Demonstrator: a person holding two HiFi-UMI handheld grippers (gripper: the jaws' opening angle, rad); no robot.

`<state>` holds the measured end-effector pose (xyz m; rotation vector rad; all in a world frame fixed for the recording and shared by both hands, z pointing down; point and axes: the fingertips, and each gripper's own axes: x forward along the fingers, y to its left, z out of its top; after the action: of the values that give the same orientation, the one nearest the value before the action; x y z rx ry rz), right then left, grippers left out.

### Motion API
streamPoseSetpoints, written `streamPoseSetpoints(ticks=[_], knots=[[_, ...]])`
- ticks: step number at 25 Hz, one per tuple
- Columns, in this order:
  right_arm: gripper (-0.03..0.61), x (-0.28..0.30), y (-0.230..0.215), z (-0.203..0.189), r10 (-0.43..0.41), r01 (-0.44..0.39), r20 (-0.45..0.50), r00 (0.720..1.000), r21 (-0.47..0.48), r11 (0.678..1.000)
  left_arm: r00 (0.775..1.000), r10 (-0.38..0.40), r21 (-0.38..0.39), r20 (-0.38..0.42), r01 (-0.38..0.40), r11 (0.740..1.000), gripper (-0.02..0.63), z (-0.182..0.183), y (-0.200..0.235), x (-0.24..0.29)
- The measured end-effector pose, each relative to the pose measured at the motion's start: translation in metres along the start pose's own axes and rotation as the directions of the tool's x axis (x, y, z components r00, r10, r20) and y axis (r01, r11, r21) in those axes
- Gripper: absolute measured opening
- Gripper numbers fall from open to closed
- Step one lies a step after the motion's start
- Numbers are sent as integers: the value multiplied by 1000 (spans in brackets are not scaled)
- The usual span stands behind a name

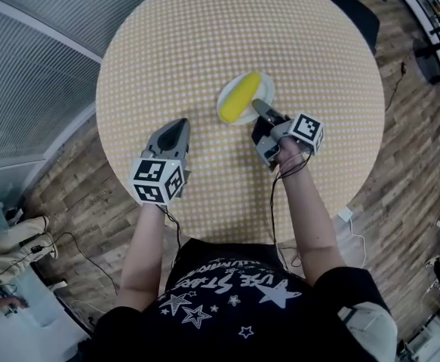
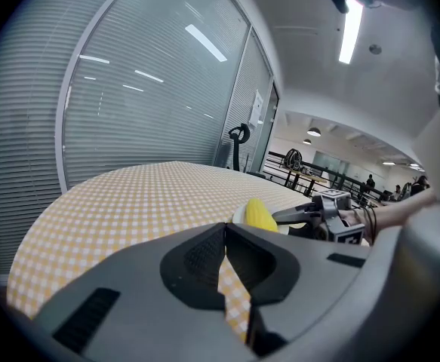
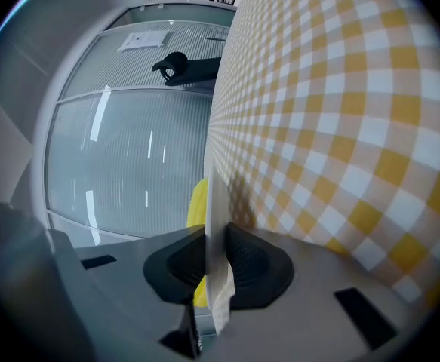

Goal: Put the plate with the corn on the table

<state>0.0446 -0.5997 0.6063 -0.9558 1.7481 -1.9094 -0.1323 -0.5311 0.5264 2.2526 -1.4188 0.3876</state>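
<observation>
the plate [image 1: 268, 90] is small, white and round, and the corn [image 1: 240, 98] lies lengthwise across it, a yellow cob covering most of its middle. the plate is a little on the person's side of the tabletop's [image 1: 204, 36] centre and to their right. it is down at the level of the cloth [image 1: 310, 59], but whether its base touches cannot be told. the right tongs [image 1: 259, 107] are clamped on the near rim of the plate. their own view shows the thin white edge pinched between the two dark pads, with the corn just behind it. the left tongs [image 1: 180, 124] hang over the tabletop to the left of the plate, apart from it, tips brought together with nothing between them.

the tabletop is round and covered all over by a yellow-and-white checked cloth that is bare apart from the plate. under it is a floor [image 1: 401, 142] of brown wood planks, with a thin cable [image 1: 76, 249] trailing at the left. a glass wall [image 2: 144, 104] with horizontal blinds curves round the left side. a dark chair [image 1: 352, 10] stands beyond the far edge, and strip lights [image 2: 349, 29] run along the ceiling.
</observation>
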Motion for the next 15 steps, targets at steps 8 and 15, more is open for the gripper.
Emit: streamPoseSetpoints(ticks=[8, 15], knots=[[55, 3, -5, -5, -114, 112, -28, 993, -69, 991, 1000, 7, -5, 1, -7, 1000, 9, -5, -1, -6], [55, 2, -9, -4, -195, 194, -2, 981, -100, 976, 1000, 9, -7, 11, -9, 1000, 9, -3, -4, -14]])
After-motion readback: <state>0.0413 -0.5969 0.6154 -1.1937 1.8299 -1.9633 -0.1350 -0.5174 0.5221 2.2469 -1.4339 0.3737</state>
